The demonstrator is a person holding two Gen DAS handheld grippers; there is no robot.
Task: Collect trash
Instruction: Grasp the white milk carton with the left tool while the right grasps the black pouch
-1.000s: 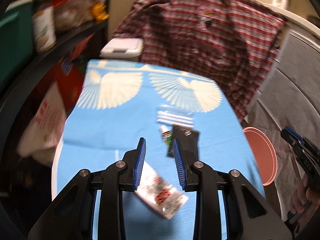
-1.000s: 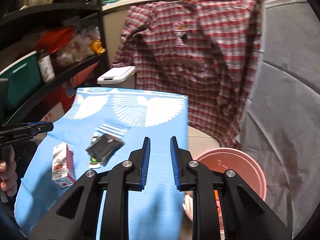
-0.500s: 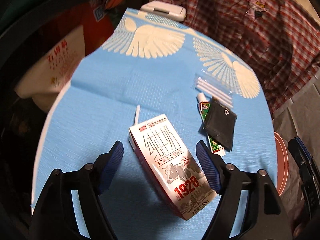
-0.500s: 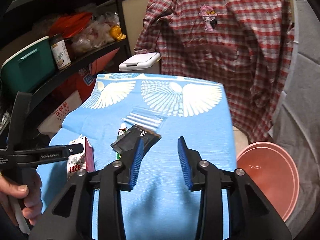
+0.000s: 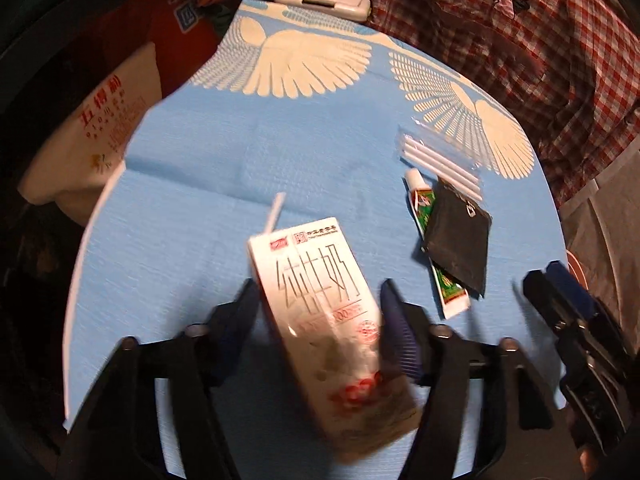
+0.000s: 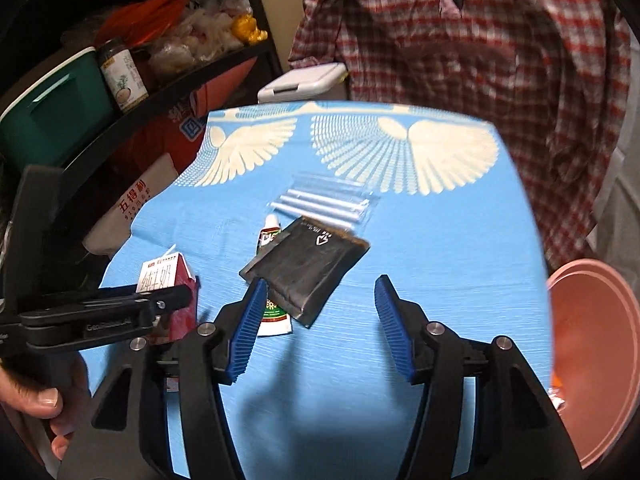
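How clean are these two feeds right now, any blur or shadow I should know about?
Left wrist view: the milk carton is motion-smeared at its near end, far print readable, as the left claw closes around it. Right wrist view: fairly sharp; the right claw casts a dark shadow on the blue cloth. Both bend at the edges.

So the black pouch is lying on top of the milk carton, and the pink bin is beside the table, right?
Not quite. The black pouch lies on top of the green-and-white tube, not the milk carton, which sits apart from it nearer the left gripper. The right wrist view shows this. The pink bin is indeed beside the table.
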